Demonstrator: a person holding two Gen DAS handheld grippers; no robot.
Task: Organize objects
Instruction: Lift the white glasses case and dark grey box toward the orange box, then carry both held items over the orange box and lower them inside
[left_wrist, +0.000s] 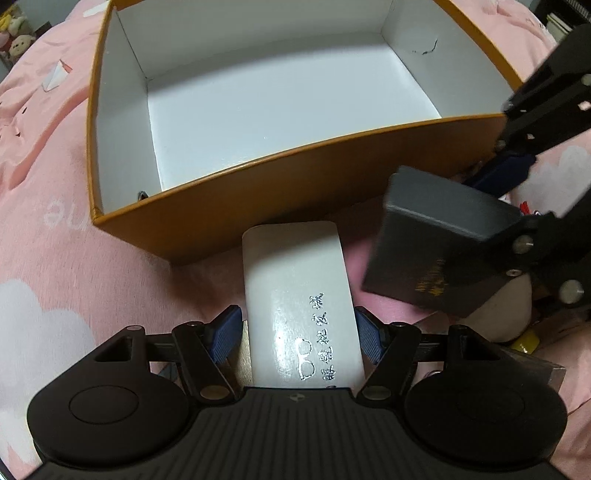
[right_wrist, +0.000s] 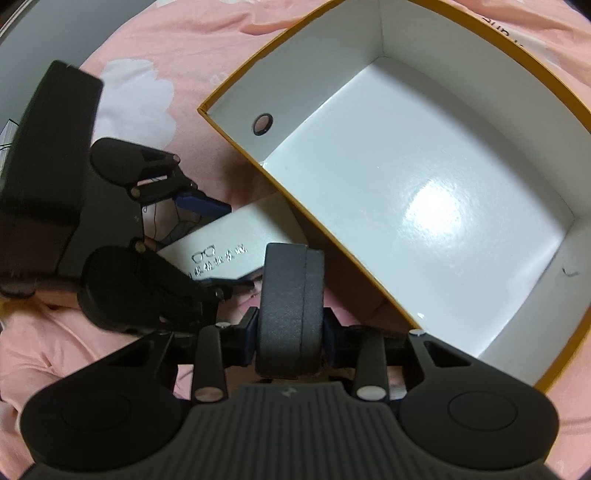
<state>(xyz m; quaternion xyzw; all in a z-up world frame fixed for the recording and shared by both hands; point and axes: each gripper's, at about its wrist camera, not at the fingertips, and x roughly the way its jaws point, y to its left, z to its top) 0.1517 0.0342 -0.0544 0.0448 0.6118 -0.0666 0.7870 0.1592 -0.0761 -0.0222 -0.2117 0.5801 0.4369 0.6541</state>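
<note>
A white glasses case (left_wrist: 299, 295) with silver lettering is clamped across its width in the left tool (left_wrist: 299, 339), just beside the near wall of an open orange box (left_wrist: 258, 192) on a pink bed sheet (left_wrist: 55, 229). The right tool (right_wrist: 290, 332) grasps a dark grey case (right_wrist: 290, 306) beside it.

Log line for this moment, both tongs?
left tongs: shut on white case | right tongs: shut on dark case | orange box: empty
</note>
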